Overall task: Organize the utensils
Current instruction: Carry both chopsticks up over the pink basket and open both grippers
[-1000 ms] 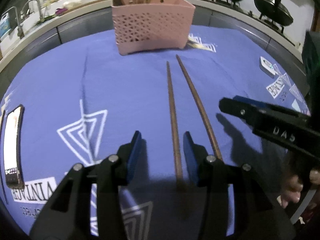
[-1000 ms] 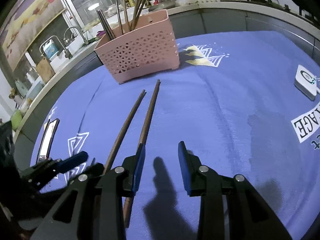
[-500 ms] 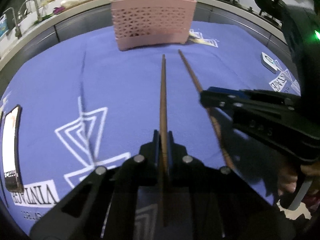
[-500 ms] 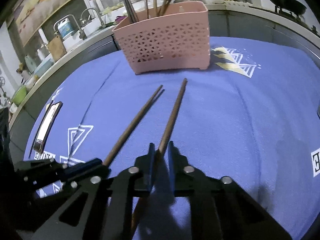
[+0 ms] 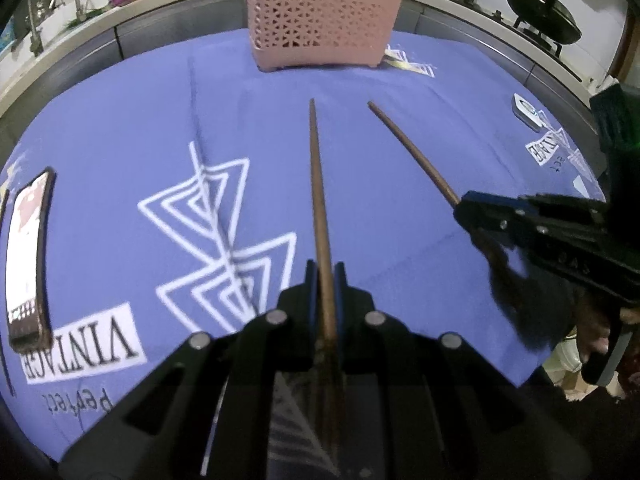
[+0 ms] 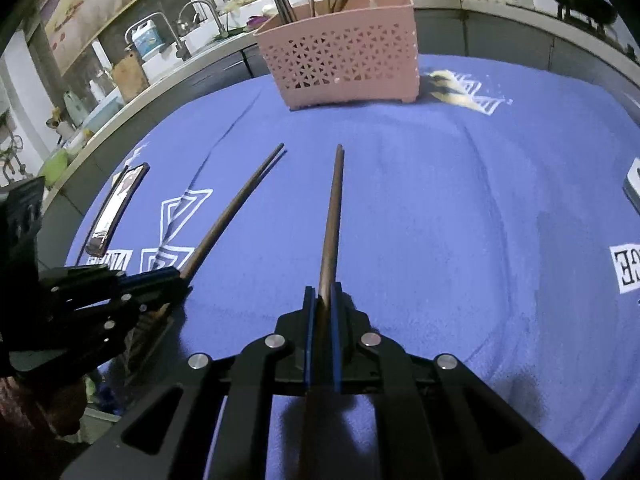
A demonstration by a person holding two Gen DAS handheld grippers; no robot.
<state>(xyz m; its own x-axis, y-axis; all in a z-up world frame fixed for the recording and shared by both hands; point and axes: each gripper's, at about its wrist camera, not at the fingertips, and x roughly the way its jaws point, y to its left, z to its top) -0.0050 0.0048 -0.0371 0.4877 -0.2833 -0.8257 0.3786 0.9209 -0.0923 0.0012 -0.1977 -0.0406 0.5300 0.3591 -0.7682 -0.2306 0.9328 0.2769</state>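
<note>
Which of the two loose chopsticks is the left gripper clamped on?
The left gripper is shut on the chopstick nearer the phone. The other chopstick, nearer the small white device, is in the right gripper.

The two chopsticks (image 5: 319, 204) (image 5: 412, 156) are showing a dark brown, wood-like, matt surface. The pink basket (image 5: 320, 24), upper centre of the frame, is appearing as perforated matt plastic. The blue cloth (image 5: 120, 120) is lying as a woven fabric with white printed graphics and slight creases. The phone (image 5: 28, 256), at left, is presenting a glossy, reflective screen. The gripper bodies are looking like matt black plastic with shiny metal screw heads.
</note>
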